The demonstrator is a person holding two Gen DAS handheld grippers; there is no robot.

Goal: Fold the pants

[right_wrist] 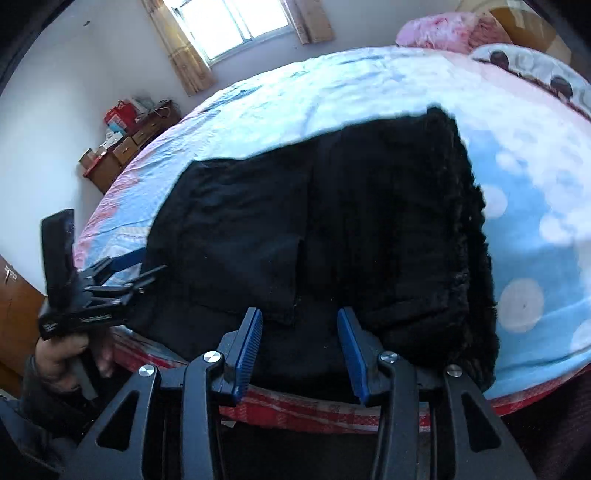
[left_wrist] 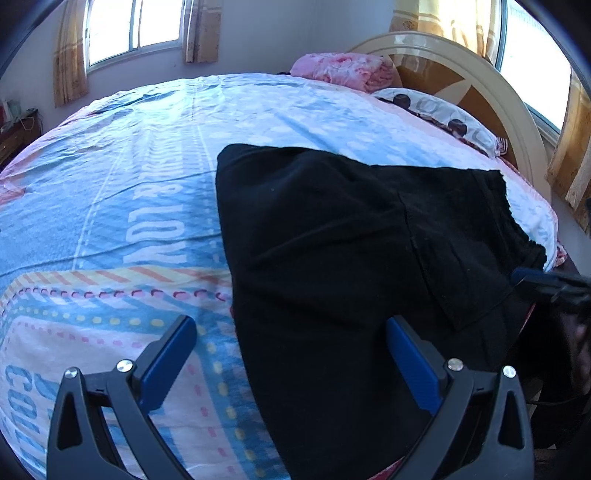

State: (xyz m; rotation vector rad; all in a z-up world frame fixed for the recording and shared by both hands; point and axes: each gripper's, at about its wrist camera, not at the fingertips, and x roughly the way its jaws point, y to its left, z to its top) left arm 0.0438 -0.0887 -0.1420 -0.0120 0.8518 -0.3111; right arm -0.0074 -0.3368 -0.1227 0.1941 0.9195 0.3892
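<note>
Both views are lit by daylight from the windows (left_wrist: 135, 27) (right_wrist: 236, 26), whose panes are blown out to white. A cool blue cast is laid over the bedspread (left_wrist: 129, 184). The black pants (left_wrist: 332, 240) (right_wrist: 314, 229) are rendered nearly without detail. Strong fisheye bending and dark vignetted corners are seen, and slight blur is noted along the pants' edge in the right wrist view.

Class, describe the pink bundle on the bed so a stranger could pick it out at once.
Start at the curved cream headboard at the far end of the bed. Just in front of it lies the pink bundle, a crumpled fluffy blanket. Its neighbour, the pillow, is white with dark spots; the bundle alone is plain pink.
</note>
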